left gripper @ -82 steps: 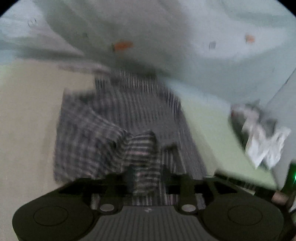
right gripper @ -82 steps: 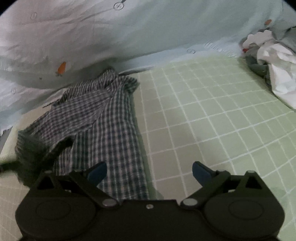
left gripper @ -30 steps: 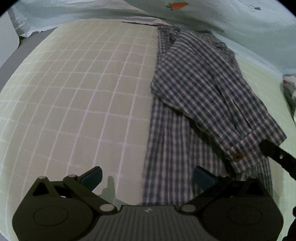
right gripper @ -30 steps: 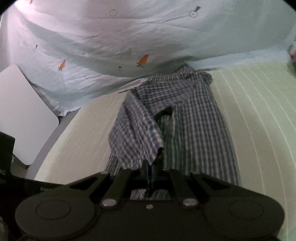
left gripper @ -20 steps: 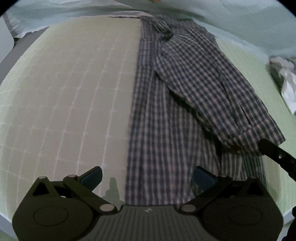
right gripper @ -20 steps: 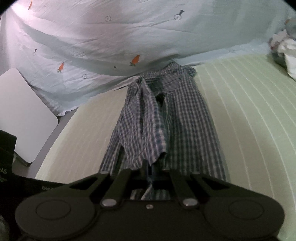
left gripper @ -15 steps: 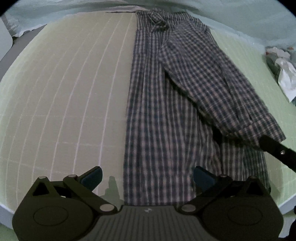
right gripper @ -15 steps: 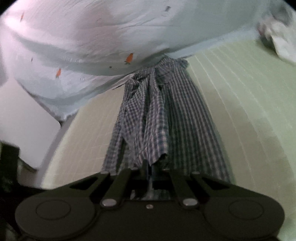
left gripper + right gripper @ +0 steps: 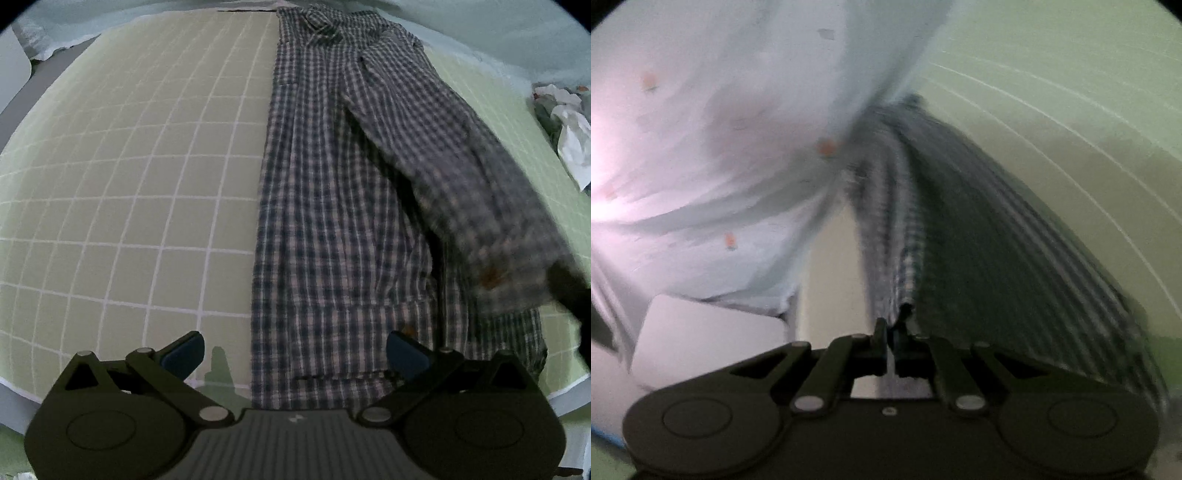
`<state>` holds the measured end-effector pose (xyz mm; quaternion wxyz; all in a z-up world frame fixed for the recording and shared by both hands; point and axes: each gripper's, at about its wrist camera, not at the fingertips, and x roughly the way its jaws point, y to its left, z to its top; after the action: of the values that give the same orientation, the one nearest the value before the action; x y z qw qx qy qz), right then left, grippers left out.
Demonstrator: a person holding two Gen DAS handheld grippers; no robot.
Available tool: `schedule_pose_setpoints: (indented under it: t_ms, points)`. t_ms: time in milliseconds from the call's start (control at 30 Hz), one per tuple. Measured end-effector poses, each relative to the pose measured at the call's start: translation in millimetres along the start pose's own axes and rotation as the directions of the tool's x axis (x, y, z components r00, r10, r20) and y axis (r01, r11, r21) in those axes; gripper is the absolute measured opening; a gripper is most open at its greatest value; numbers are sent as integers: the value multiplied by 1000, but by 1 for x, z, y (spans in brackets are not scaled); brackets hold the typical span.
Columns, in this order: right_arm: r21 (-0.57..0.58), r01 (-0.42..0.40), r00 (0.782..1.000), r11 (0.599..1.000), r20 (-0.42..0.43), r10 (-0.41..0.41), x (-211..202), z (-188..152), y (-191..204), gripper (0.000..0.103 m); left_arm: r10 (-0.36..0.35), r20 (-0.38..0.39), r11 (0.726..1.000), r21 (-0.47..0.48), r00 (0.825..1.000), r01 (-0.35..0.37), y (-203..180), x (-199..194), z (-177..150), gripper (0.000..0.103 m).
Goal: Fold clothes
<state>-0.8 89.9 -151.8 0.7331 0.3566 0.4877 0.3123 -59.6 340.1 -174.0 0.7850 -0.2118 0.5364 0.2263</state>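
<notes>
Covering the whole bed, the green grid-checked sheet point(image 9: 129, 177) carries the plaid shirt point(image 9: 325, 229) lying lengthwise, collar at the far end. Its sleeve point(image 9: 461, 177) hangs lifted over the shirt's right side, the cuff clamped in the right gripper point(image 9: 892, 332). Lay that sleeve straight along the body, keeping it taut, before releasing. The left gripper point(image 9: 295, 350) hovers spread wide above the hem, holding nothing.

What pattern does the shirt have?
The shirt has a small dark-blue-and-white check, clearest in the left wrist view.
</notes>
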Motion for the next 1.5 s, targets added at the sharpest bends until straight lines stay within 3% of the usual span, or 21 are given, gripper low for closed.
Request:
schedule_pose_setpoints:
  t_ms: [200, 400, 533, 667, 800, 1133, 1500]
  points:
    - [-67, 164, 985, 984, -40, -167, 13, -8, -16, 3, 50, -3, 999, 14, 999, -50, 5, 4, -9, 103]
    - [-290, 291, 943, 912, -76, -325, 21, -15, -6, 3, 57, -33, 998, -2, 998, -57, 14, 9, -17, 103]
    - [-447, 315, 929, 837, -35, -369, 12, -15, 10, 8, 54, -10, 999, -2, 998, -54, 16, 4, -19, 102]
    - [-572, 358, 911, 738, 41, -410, 5, -13, 19, 32, 36, 32, 999, 33, 999, -37, 17, -3, -23, 98]
    - [-610, 416, 875, 674, 66, -480, 4, -9, 2, 32, 9, 33, 998, 61, 999, -11, 16, -6, -33, 93]
    - [-660, 397, 869, 638, 46, -493, -2, -16, -11, 40, 0, 3, 998, 57, 1000, 0, 9, 0, -59, 93]
    - [-656, 366, 878, 661, 6, -479, -6, -16, -17, 42, -8, -14, 993, 117, 1000, 10, -11, 8, -68, 88]
